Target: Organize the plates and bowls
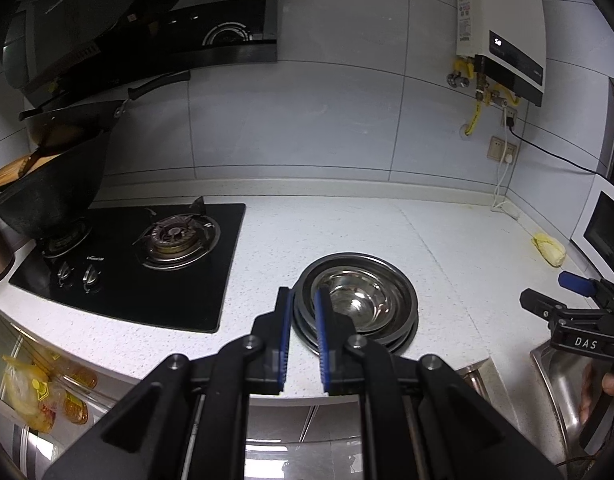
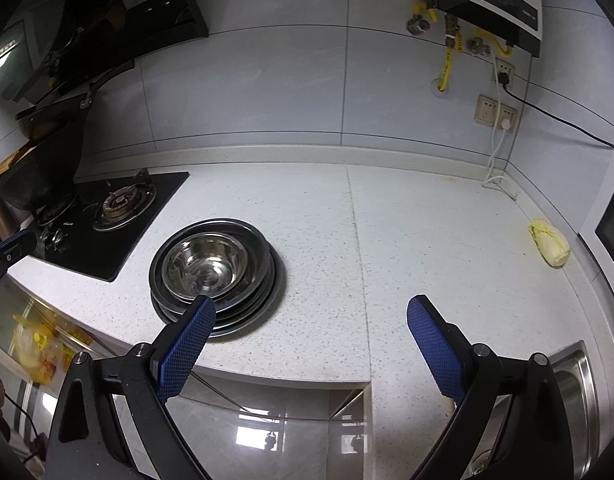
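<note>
A stack of steel plates [image 1: 403, 322] with steel bowls [image 1: 357, 300] nested on top sits on the white counter. It also shows in the right wrist view [image 2: 267, 292], with the bowls [image 2: 205, 266] on top. My left gripper [image 1: 303, 300] hangs above the stack's near left rim, its blue pads a small gap apart and nothing between them. My right gripper [image 2: 311, 310] is wide open and empty, just right of the stack near the counter's front edge. It also shows at the right of the left wrist view [image 1: 555, 296].
A black gas hob [image 1: 147, 264] with a wok [image 1: 47, 196] lies left of the stack. A yellow cloth [image 2: 549, 242] lies at the counter's far right. A steel sink [image 2: 575, 384] is at the near right. Wall sockets and cables [image 2: 497, 114] are behind.
</note>
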The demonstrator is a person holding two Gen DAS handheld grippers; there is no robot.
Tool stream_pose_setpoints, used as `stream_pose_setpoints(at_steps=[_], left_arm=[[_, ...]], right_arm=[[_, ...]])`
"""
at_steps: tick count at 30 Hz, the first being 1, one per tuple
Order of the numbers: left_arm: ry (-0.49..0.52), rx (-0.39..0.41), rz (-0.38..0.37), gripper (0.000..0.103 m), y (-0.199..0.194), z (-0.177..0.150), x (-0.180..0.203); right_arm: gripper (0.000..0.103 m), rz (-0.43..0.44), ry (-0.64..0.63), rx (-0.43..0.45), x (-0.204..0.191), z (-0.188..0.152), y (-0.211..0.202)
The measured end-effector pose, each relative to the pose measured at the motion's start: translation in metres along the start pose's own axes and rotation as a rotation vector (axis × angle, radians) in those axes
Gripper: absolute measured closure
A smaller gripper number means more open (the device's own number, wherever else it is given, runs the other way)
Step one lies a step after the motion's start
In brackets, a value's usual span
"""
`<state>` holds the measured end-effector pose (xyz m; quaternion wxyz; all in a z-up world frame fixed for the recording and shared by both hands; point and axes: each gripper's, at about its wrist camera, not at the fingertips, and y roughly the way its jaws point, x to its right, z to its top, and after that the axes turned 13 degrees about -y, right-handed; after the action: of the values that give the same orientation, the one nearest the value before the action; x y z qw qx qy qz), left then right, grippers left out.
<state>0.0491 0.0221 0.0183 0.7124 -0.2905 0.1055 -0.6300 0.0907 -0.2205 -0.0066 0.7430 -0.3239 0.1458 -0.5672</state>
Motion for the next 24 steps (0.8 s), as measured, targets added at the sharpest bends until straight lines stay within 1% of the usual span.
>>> stream_pose_setpoints(at_steps=[2, 10, 13, 18, 24], left_arm=[[-0.001, 0.005, 0.015, 0.092, -0.004, -0.002, -0.001], [-0.008, 0.025, 0.028, 0.092, -0.018, -0.004, -0.003], [-0.012, 0.031, 0.025, 0.092, -0.021, -0.004, -0.004], [-0.009, 0.017, 0.022, 0.092, -0.022, -0.007, -0.001], [0.003, 0.006, 0.002, 0.092, -0.021, -0.01, 0.008]], right_arm=[[0.009, 0.011, -0.011, 0.004, -0.001, 0.0, 0.001], [0.009, 0.046, -0.025, 0.015, -0.004, 0.003, 0.001], [0.009, 0.048, -0.038, 0.019, -0.006, 0.004, -0.001], [0.009, 0.052, -0.044, 0.029, -0.004, 0.004, -0.005], [0.009, 0.04, -0.006, 0.032, 0.007, -0.001, -0.01]])
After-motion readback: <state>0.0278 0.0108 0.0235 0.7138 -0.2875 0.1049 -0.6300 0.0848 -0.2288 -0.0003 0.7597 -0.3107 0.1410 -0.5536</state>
